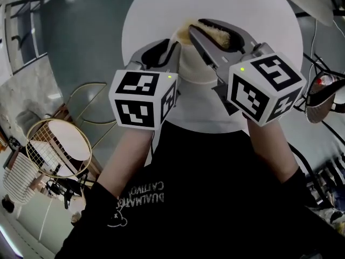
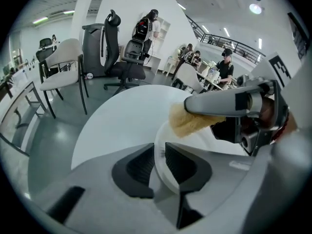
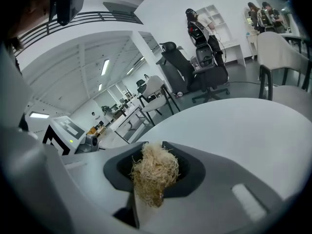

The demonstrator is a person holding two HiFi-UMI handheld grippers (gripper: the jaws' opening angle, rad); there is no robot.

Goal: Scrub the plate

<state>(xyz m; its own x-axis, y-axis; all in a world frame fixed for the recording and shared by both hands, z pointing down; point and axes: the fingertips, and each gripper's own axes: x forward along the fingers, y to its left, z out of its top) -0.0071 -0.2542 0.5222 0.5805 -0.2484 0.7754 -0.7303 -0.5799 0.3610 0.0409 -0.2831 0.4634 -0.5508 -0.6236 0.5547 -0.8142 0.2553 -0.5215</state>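
A white plate [image 1: 197,69] sits on the round white table [image 1: 259,15]. My left gripper [image 1: 170,48] is at the plate's near left edge. In the left gripper view the plate [image 2: 204,145] has its rim standing between that gripper's [image 2: 160,162] two dark pads, which grip it. My right gripper [image 1: 202,28] reaches over the plate from the right, shut on a tan fibrous scrubber [image 1: 216,35]. The scrubber [image 3: 153,174] fills the gap between its jaws. From the left gripper view the scrubber [image 2: 183,121] hangs just above the plate's far rim.
A round wire-topped stool [image 1: 56,147] stands on the floor to the left of the table. Chairs [image 2: 66,62] and office chairs [image 2: 122,48] stand beyond the table, with people at desks farther back. Dark items [image 1: 321,99] hang at the right edge.
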